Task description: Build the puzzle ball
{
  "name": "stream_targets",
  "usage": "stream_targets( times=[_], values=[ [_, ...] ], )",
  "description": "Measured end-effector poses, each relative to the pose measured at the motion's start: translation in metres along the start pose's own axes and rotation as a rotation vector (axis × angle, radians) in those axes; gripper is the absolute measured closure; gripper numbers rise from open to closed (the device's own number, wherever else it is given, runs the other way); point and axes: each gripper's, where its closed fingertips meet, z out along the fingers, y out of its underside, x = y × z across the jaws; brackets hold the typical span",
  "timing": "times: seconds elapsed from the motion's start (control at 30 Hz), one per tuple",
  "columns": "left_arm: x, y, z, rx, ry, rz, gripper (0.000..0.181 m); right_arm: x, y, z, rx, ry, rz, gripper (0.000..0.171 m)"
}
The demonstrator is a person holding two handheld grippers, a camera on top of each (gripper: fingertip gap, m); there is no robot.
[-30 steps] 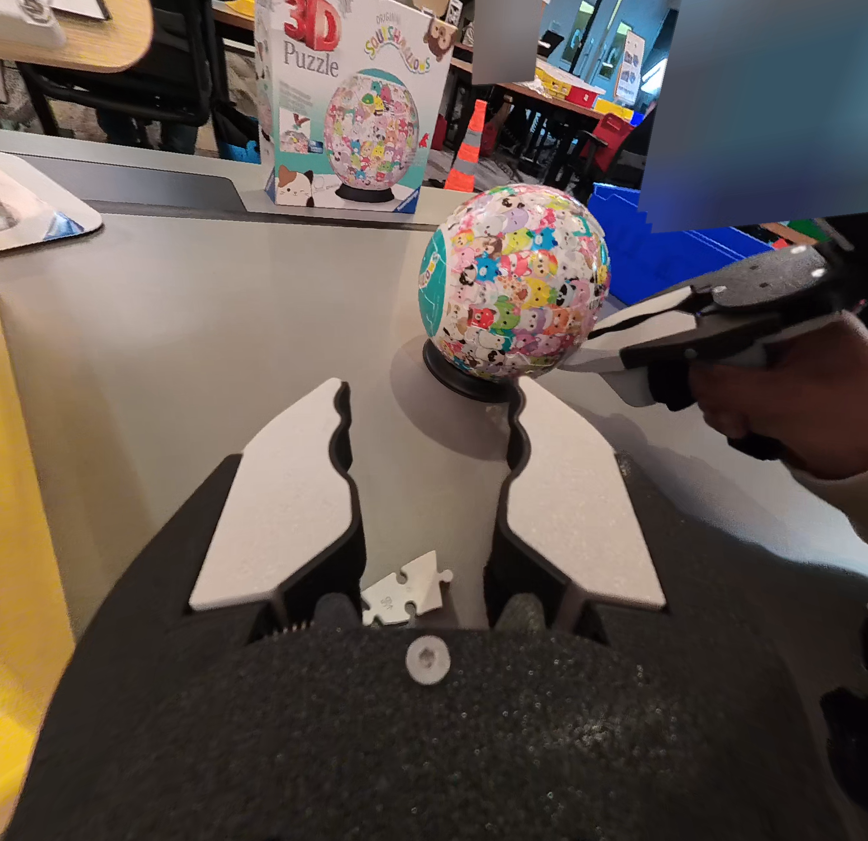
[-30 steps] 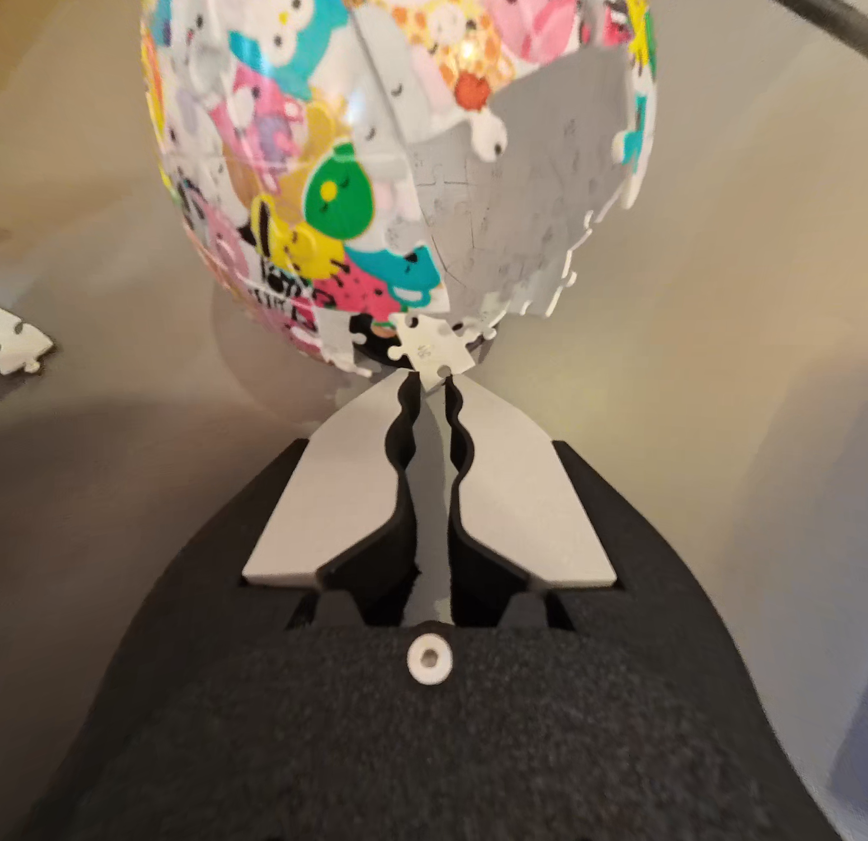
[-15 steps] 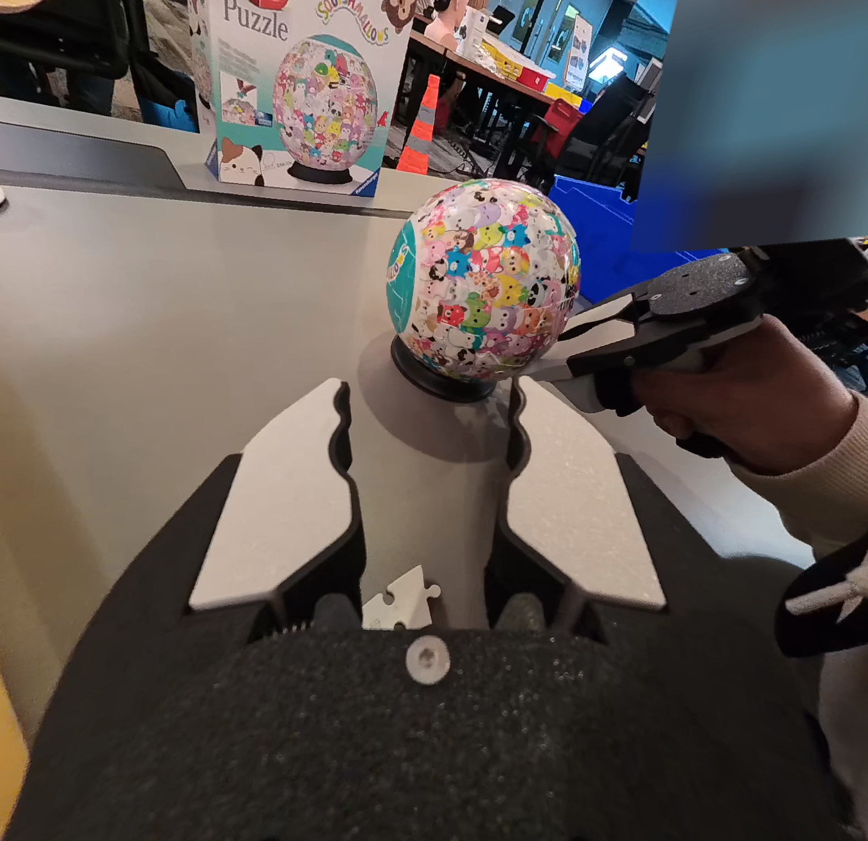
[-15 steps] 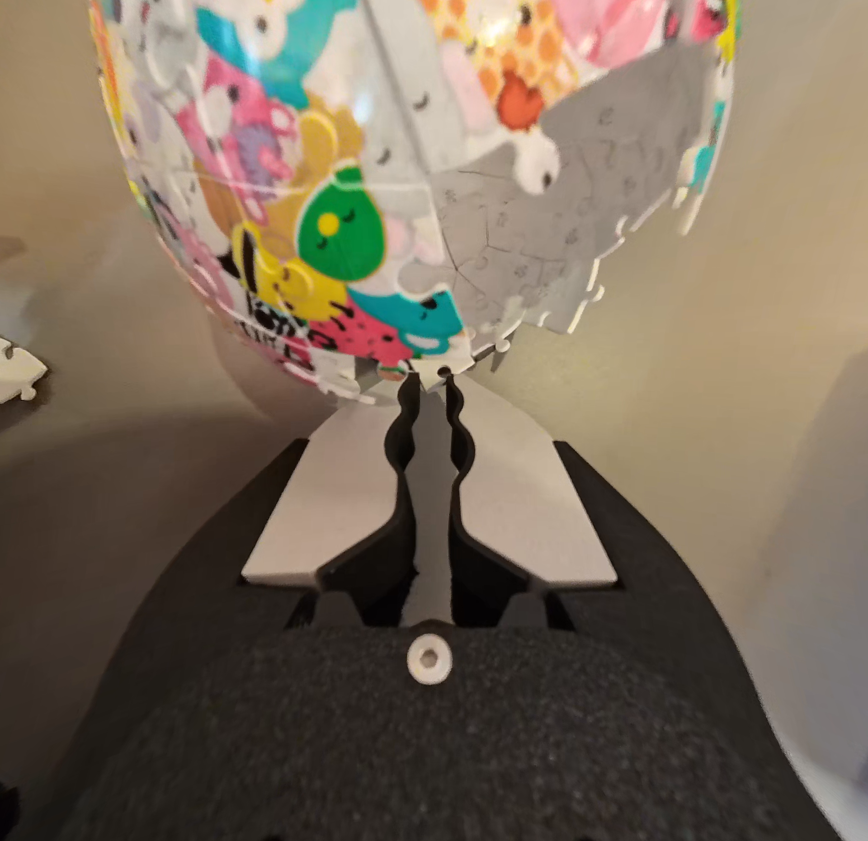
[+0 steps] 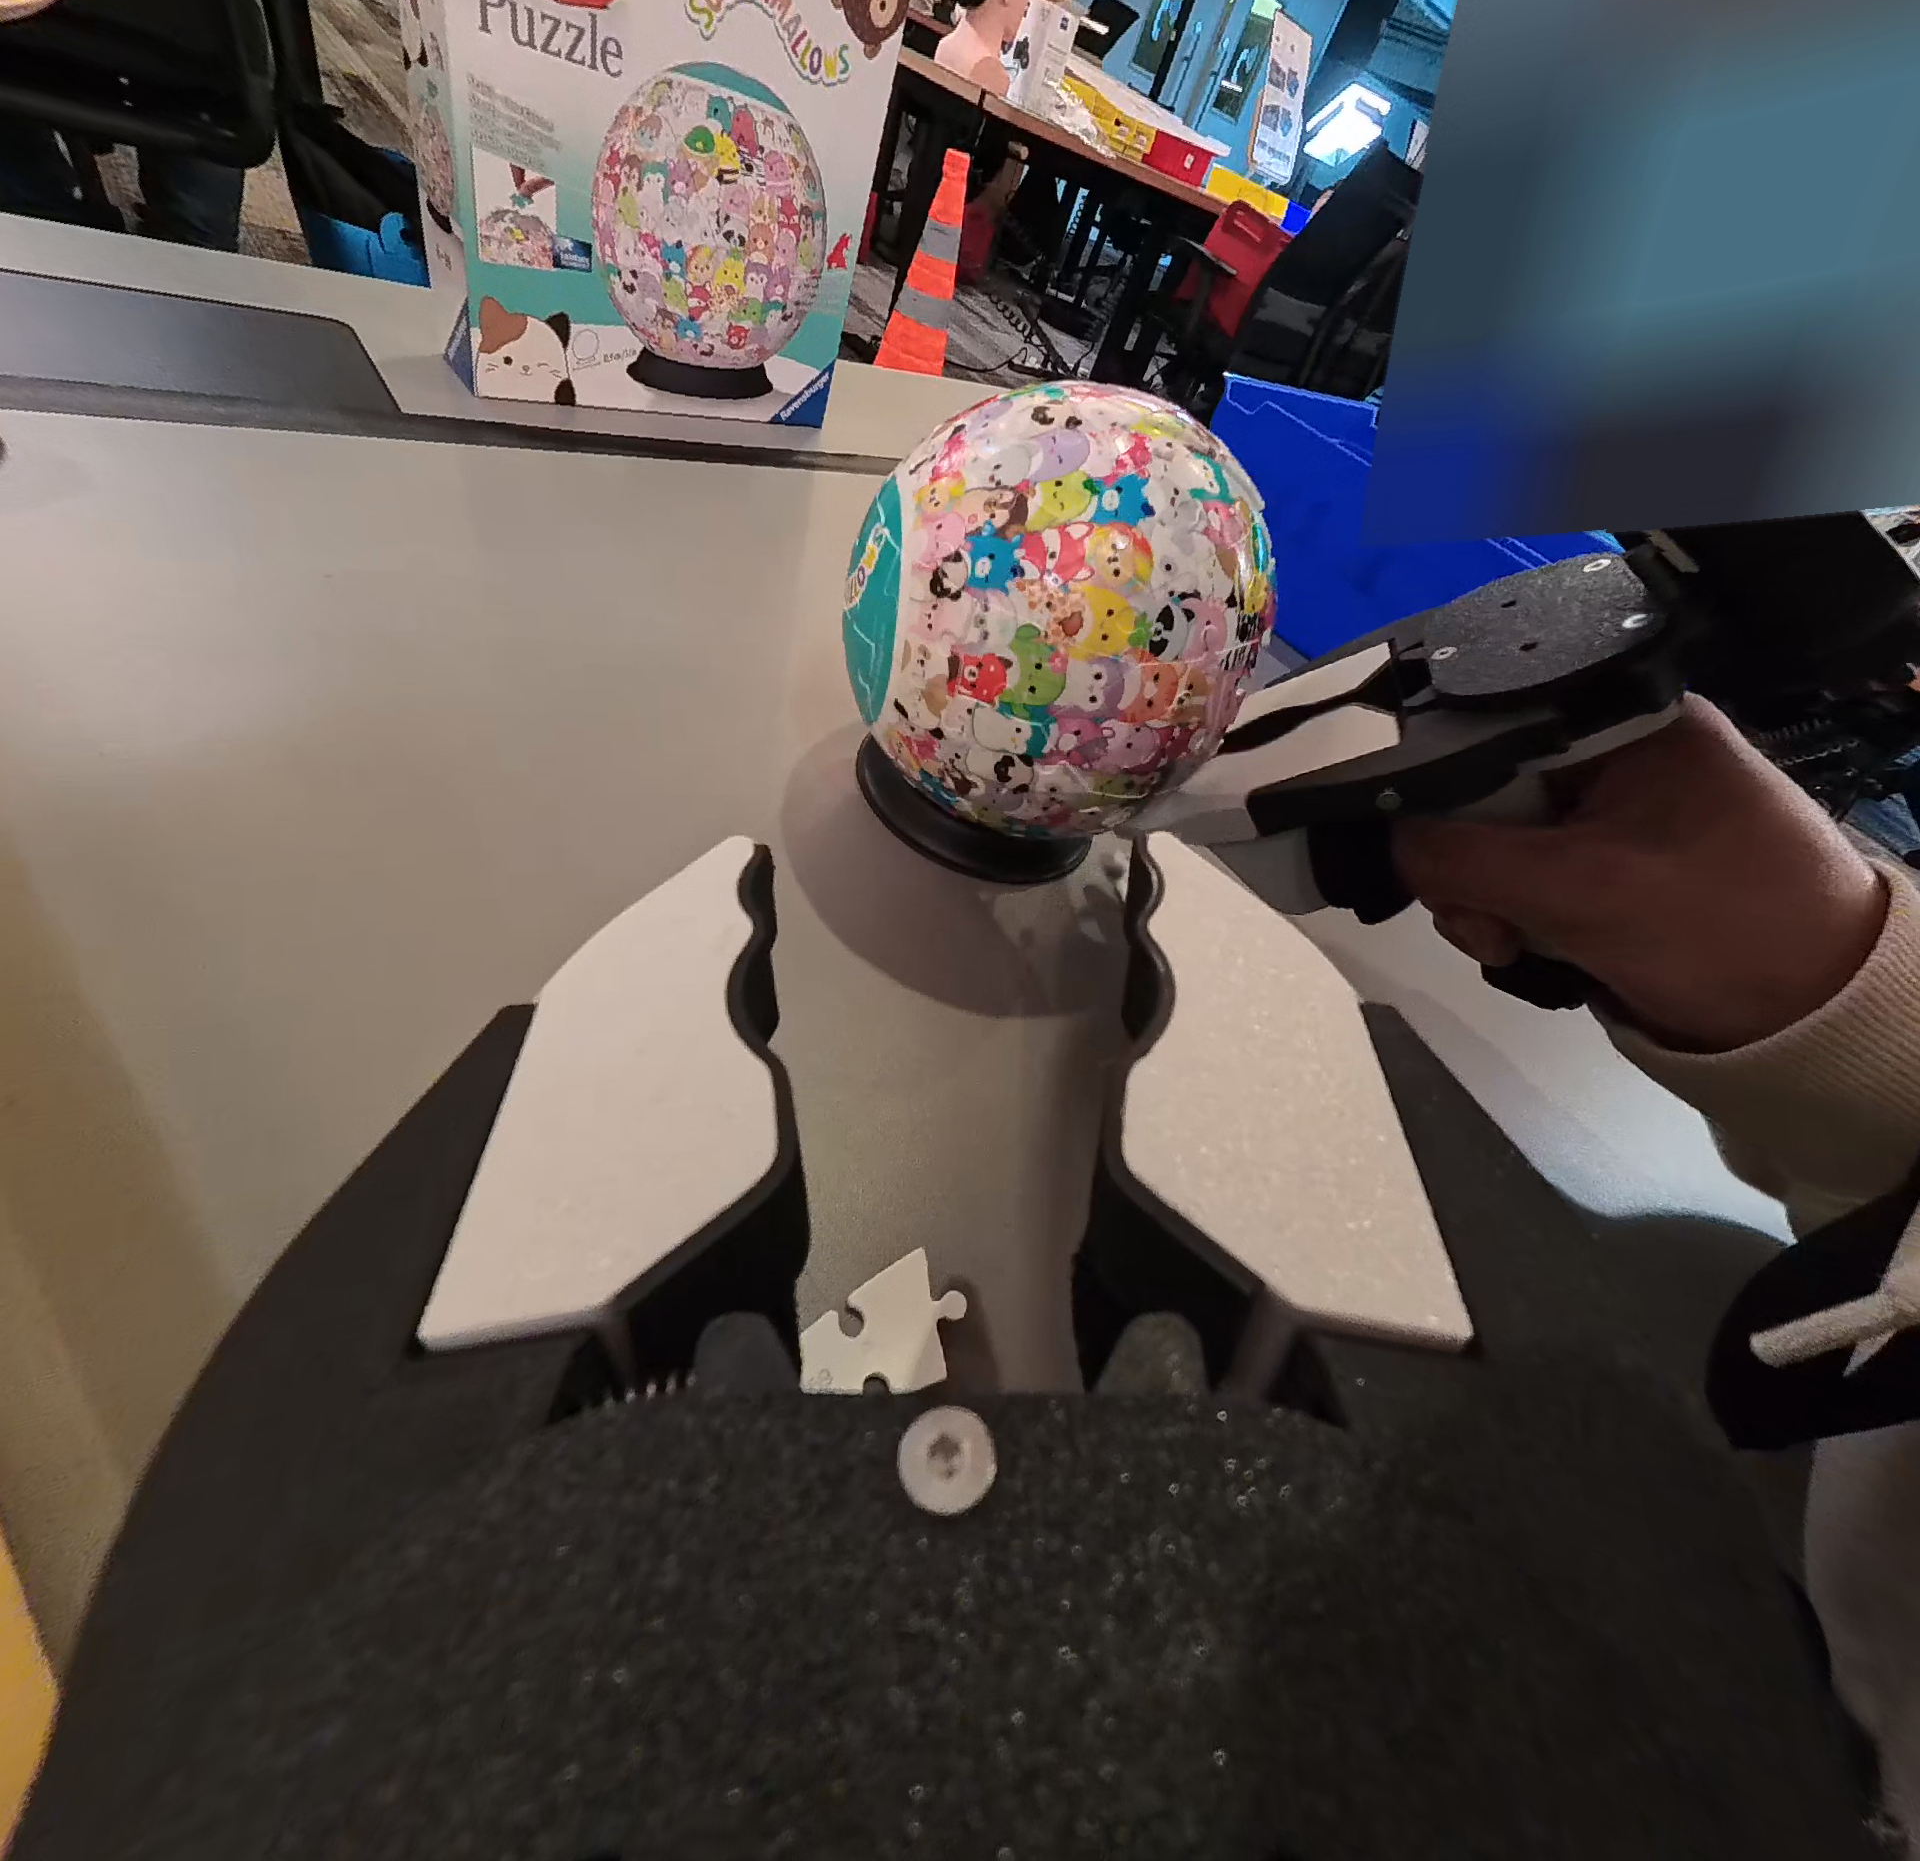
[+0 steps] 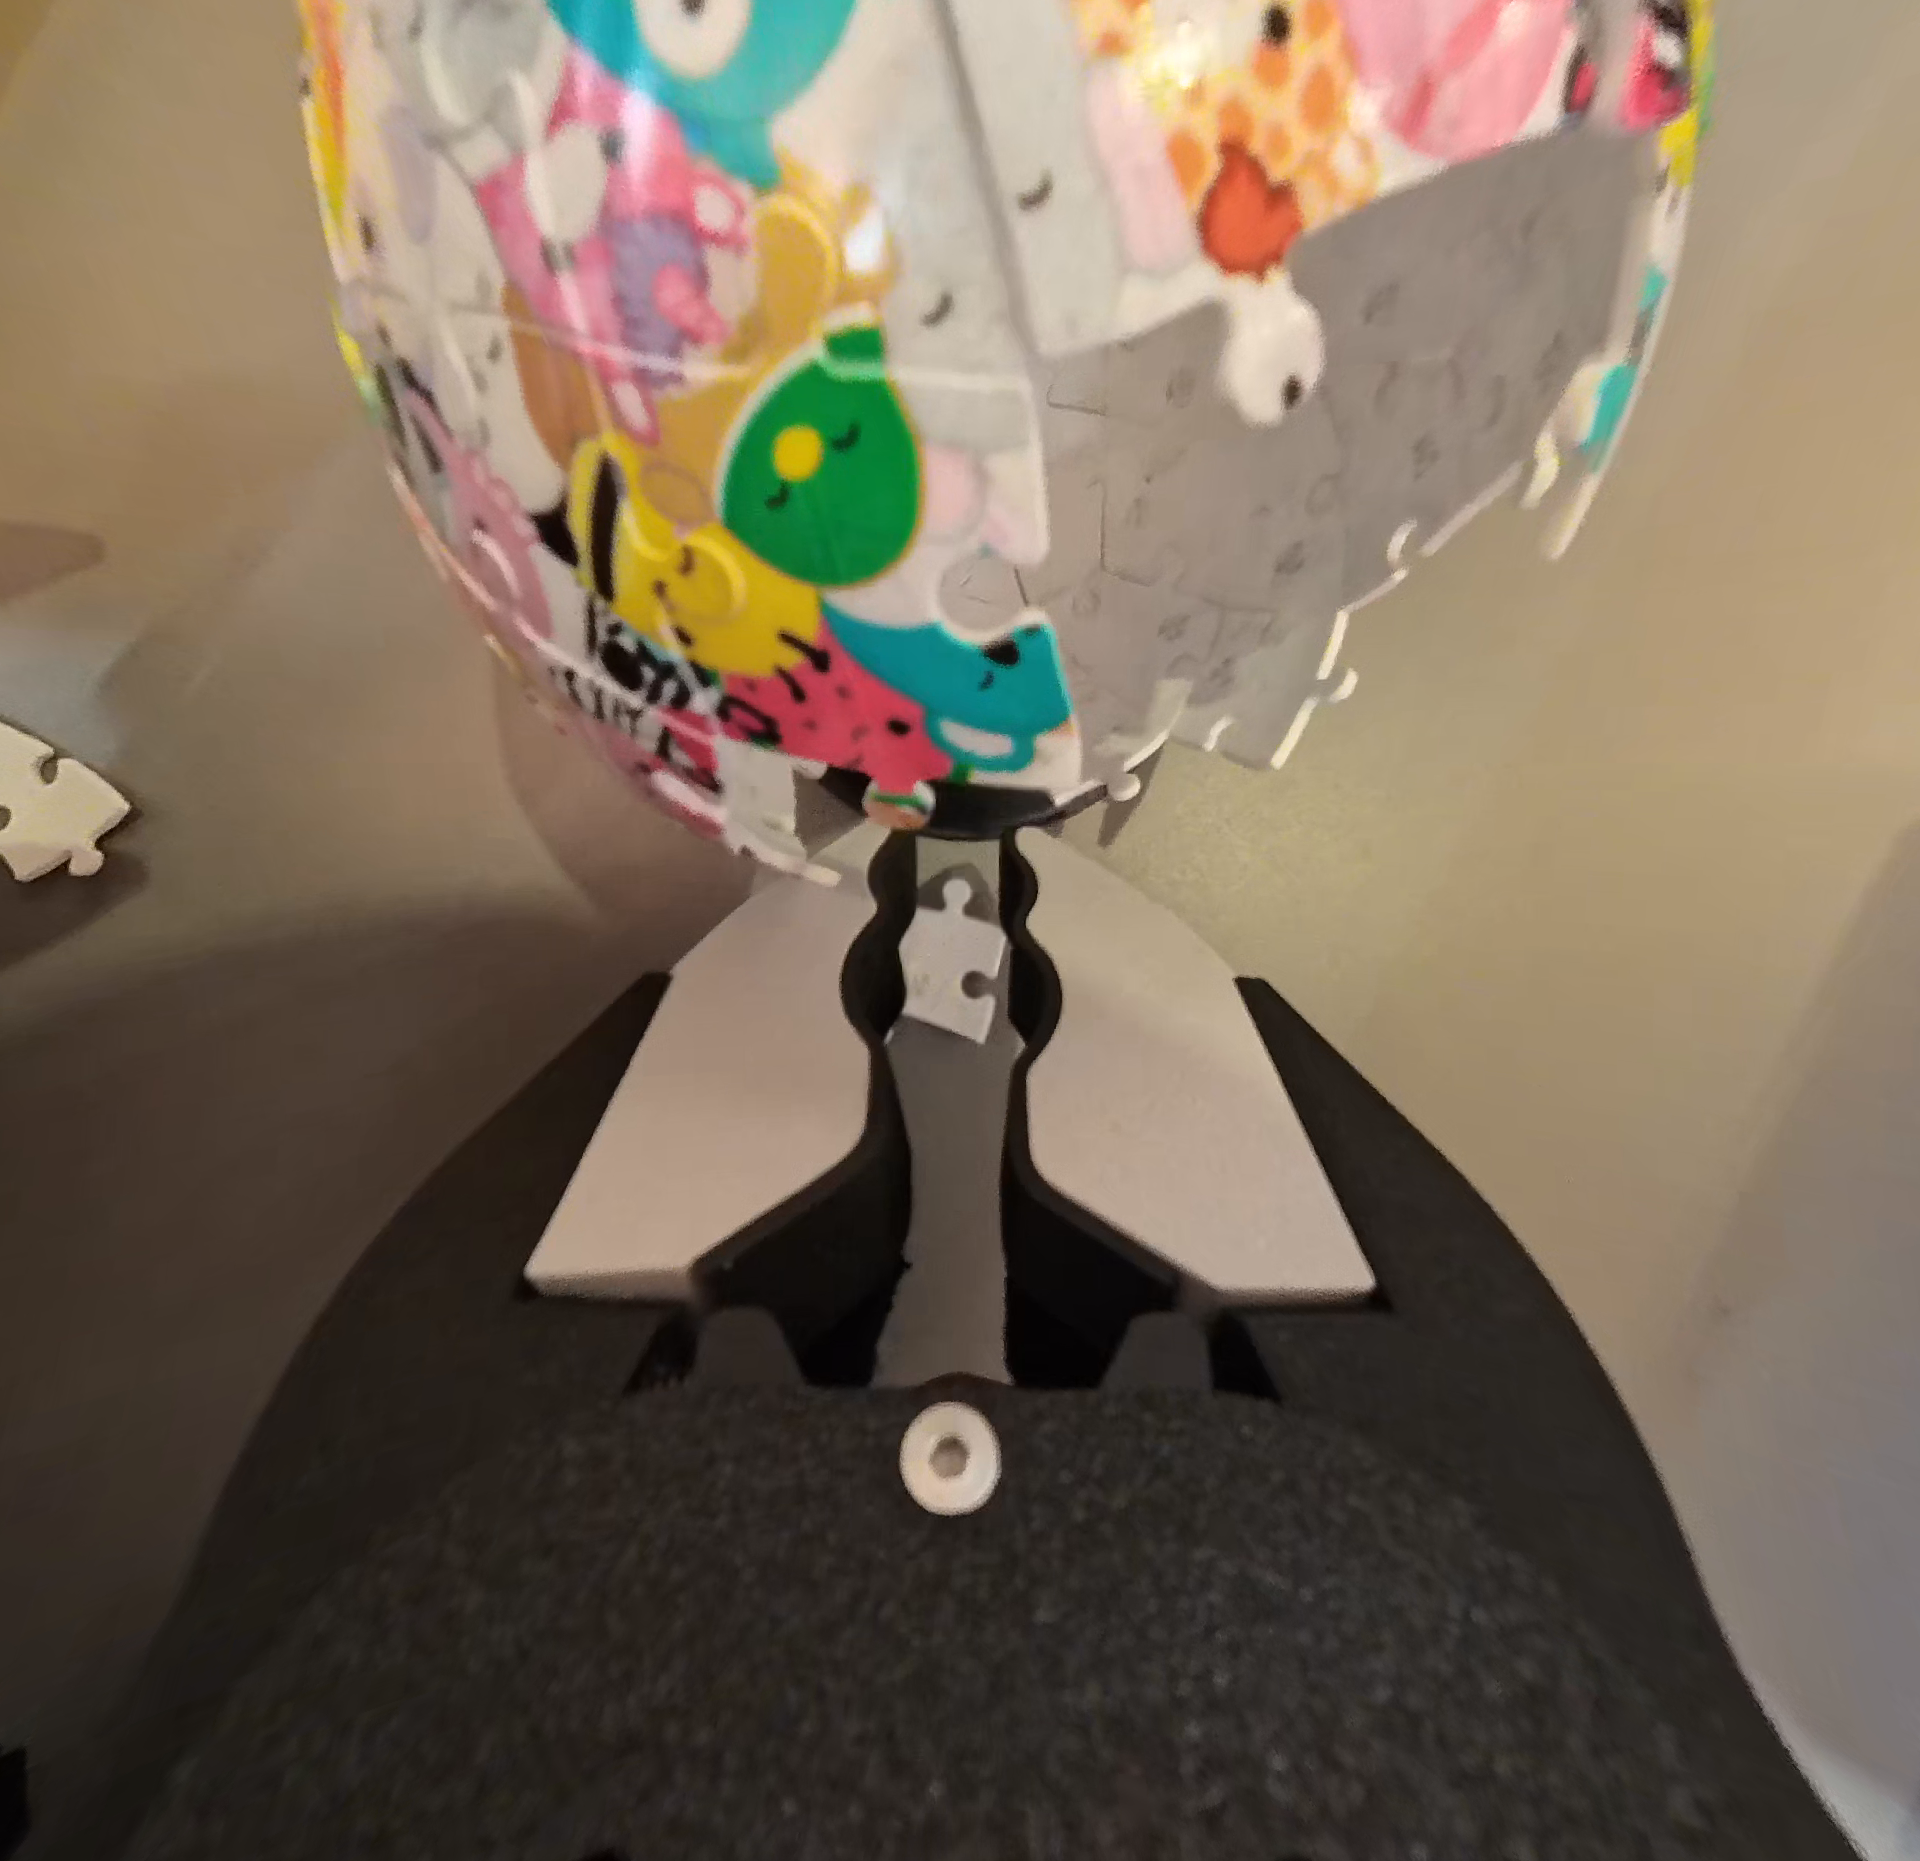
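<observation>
From the left wrist view, the left gripper (image 5: 948,855) is spread wide over the grey worktop (image 5: 416,731), holding nothing. A loose white puzzle piece (image 5: 883,1328) lies flat on the worktop, low between its two fingers, near their base. Ahead, the puzzle ball (image 5: 1055,611), covered in bright cartoon animals, sits on a black round stand (image 5: 966,840). The right gripper (image 5: 1195,772), held in a person's hand (image 5: 1652,897), has its tips against the ball's lower right side. Behind the ball stands the puzzle box (image 5: 644,180), upright on the worktop's far edge, with an orange cone (image 5: 930,268) beyond it.

From the right wrist view, the right gripper (image 6: 940,855) is narrowly parted just under the ball (image 6: 831,409), where a gap shows the grey insides of the pieces. A small white piece (image 6: 956,964) sits between its fingers; I cannot tell whether they pinch it. Another loose piece (image 6: 47,819) lies far left on the worktop (image 6: 1558,876).
</observation>
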Motion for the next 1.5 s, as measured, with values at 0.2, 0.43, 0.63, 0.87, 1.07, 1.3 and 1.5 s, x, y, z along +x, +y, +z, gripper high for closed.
stream_targets(
  times=[0.2,0.43,0.63,0.87,1.07,1.3,1.5],
  values=[
    [0.001,-0.001,-0.001,-0.005,-0.004,0.013,0.117,0.027,0.023,-0.033,0.130,-0.012,-0.266,0.140],
    [0.015,-0.011,0.010,-0.018,-0.014,0.125,0.120,0.021,0.044,-0.020,0.320,-0.149,-0.831,0.157],
    [0.021,-0.021,0.031,-0.211,0.012,0.168,0.106,0.048,-0.003,-0.037,0.354,-0.273,-0.690,0.145],
    [0.029,-0.010,0.064,-0.464,0.078,0.078,0.077,0.069,-0.051,-0.050,0.154,-0.550,-0.355,0.120],
    [0.027,0.016,0.074,-0.562,-0.003,0.008,0.066,0.068,-0.032,-0.020,-0.134,-0.586,-0.495,0.101],
    [0.025,0.012,0.080,-0.580,0.017,-0.118,0.060,0.049,-0.042,0.008,-0.151,-0.673,-0.479,0.097],
    [0.030,0.021,0.094,-0.616,0.055,-0.196,0.065,0.038,-0.045,0.016,-0.103,-0.691,-0.474,0.102]
  ],
)
